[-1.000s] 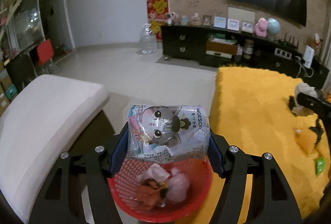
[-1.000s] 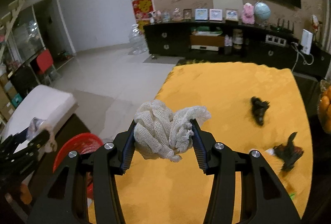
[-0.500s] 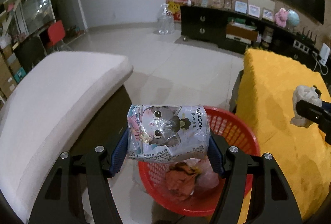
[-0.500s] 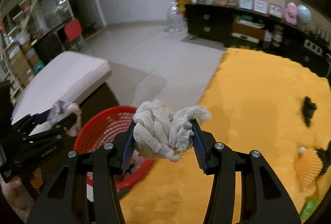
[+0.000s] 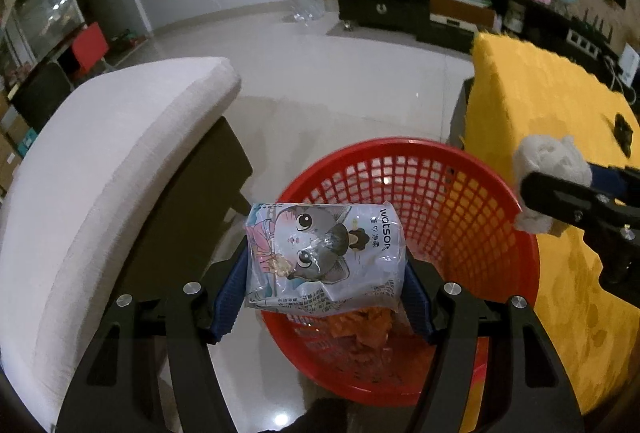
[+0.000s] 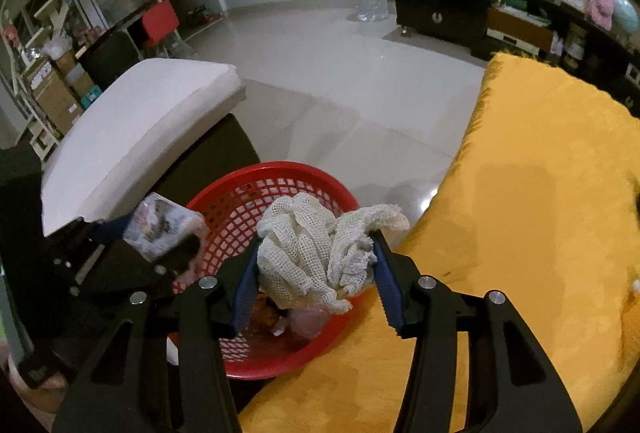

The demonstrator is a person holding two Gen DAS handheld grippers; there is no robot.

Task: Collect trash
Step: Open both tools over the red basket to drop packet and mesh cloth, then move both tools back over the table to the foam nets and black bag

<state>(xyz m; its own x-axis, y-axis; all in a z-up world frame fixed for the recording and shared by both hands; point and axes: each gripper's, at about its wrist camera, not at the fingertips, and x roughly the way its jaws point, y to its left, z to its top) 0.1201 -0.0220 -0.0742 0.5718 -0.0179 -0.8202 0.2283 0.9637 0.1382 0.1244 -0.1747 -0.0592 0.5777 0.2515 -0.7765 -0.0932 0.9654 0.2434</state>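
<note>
Left wrist view: left gripper (image 5: 326, 265) clamps a crinkled cat-print wipes packet (image 5: 323, 256) between its blue pads; packet hangs above the near-left part of the red mesh basket (image 5: 460, 201), partly over the rim
Right wrist view: right gripper (image 6: 316, 265) pinches a wad of white net cloth (image 6: 320, 253); wad hangs over the basket's right side, close to the edge of the yellow plush cover (image 6: 520, 193)
Basket: sits on the floor, between the white cushioned seat (image 5: 100, 153) and the yellow cover; orange and pale scraps already lie in the bottom
Cross-check: right gripper and its wad show at the right edge of the left view, near the basket's right rim; left gripper and packet show at the left of the right view, at the left rim
Step in hand: drop-off; both pieces of trash carried to the basket, neither let go yet
Next move, my read: nudge the packet further inward so it clears the near rim, then spread the left jaws; right wad looks well enough placed to drop by opening
Risk: packet is light and wide, could catch the rim and slide to the floor; net cloth may snag on the ribbed pads
Leftovers: small dark item (image 5: 623, 127) on the yellow cover, likely more to collect
</note>
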